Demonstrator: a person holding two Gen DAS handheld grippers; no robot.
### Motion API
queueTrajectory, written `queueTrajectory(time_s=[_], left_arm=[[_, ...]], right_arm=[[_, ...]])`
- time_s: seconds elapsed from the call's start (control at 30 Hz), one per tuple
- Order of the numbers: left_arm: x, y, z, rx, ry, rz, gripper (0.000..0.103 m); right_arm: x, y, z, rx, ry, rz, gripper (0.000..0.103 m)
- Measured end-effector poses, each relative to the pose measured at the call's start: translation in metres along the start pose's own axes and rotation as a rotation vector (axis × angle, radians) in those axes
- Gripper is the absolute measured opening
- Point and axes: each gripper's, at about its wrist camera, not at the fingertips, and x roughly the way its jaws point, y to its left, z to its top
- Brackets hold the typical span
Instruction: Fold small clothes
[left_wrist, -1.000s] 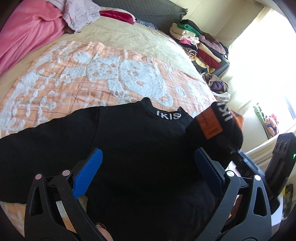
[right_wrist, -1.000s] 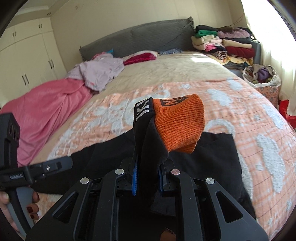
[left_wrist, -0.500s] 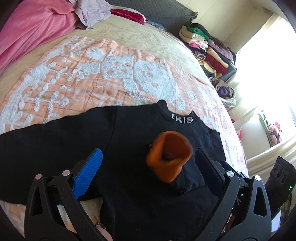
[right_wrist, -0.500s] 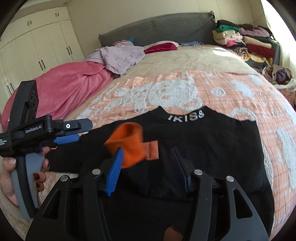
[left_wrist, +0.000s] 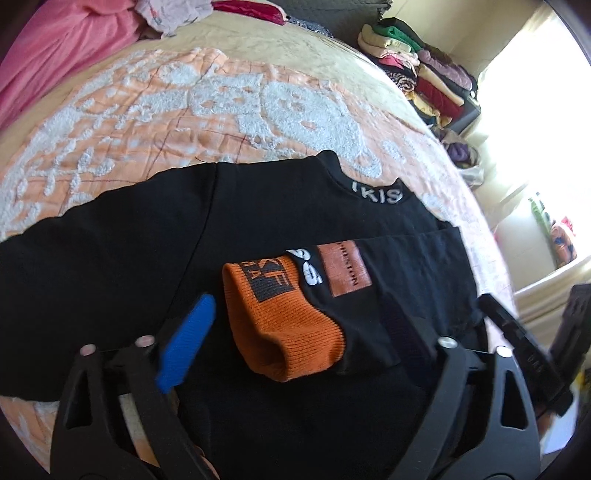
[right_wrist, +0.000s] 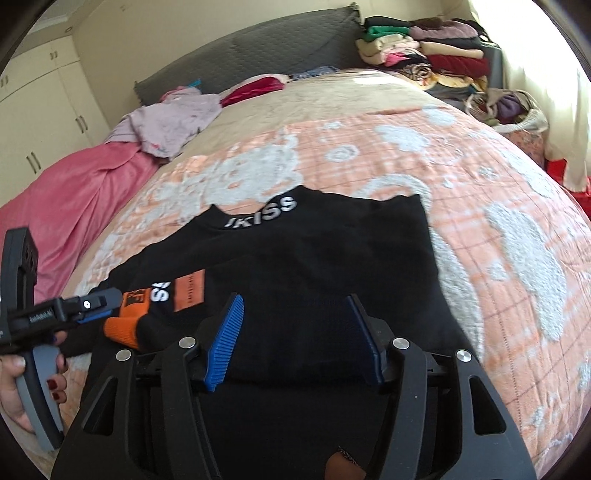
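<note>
A black sweater (left_wrist: 110, 251) with white collar lettering (right_wrist: 262, 212) lies flat on the orange-and-white blanket (right_wrist: 369, 147). One sleeve is folded across its body, ending in an orange cuff (left_wrist: 280, 325) beside an orange patch (left_wrist: 343, 269). My left gripper (left_wrist: 295, 306) hovers low over that cuff; its jaws are closing with the cuff between them, and the blue pad (left_wrist: 192, 332) still stands apart from it. In the right wrist view a hand (right_wrist: 18, 373) holds this gripper (right_wrist: 107, 301) at the cuff (right_wrist: 122, 328). My right gripper (right_wrist: 293, 301) is above the sweater's body, jaws opening, nothing between them.
A pink blanket (right_wrist: 74, 195) and crumpled lilac clothes (right_wrist: 170, 122) lie at the far left of the bed. Folded clothes (right_wrist: 424, 55) are stacked by the grey headboard (right_wrist: 258, 55), with a full bag (right_wrist: 513, 107) below. The left sleeve (left_wrist: 55, 280) runs out to the left.
My right gripper let go of the orange-cuffed sleeve, which dropped across the sweater's body, and it drew back to the right. My left gripper sank toward the cuff and its jaws narrowed.
</note>
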Motion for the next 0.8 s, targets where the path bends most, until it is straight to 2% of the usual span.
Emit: queueTrajectory(time_s=[0.1,0.2,0.23,0.27,0.33,0.5,0.7,0.8], left_arm=[[0.011,-0.004,-0.007,0.036,0.026,0.045,0.065],[0.02,-0.006,-0.012,0.041,0.043,0.04,0.038],[0.021,-0.009,-0.012,0.052,0.035,0.045,0.02],[0.021,-0.012,-0.013,0.068,0.028,0.047,0.013],[0.017,-0.019,-0.012,0.101,0.003,0.045,0.006],[-0.007,-0.03,-0.005,0.161,-0.086,0.046,0.006],[0.008,-0.011,-0.01,0.136,-0.008,0.123,0.019],[-0.006,-0.003,-0.004,0.122,-0.048,0.144,0.019]], right_arm=[[-0.001,-0.008,-0.003,0.015,0.003,-0.005,0.056],[0.001,-0.014,-0.008,0.022,0.01,-0.014,0.056],[0.001,-0.017,-0.009,0.028,0.014,-0.018,0.056],[0.002,-0.018,-0.01,0.032,0.016,-0.021,0.056],[0.004,-0.023,-0.012,0.046,0.024,-0.032,0.056],[0.002,-0.031,-0.013,0.07,0.025,-0.043,0.056],[0.0,-0.034,-0.01,0.077,0.025,-0.073,0.056],[-0.003,-0.035,-0.009,0.072,0.02,-0.076,0.06]])
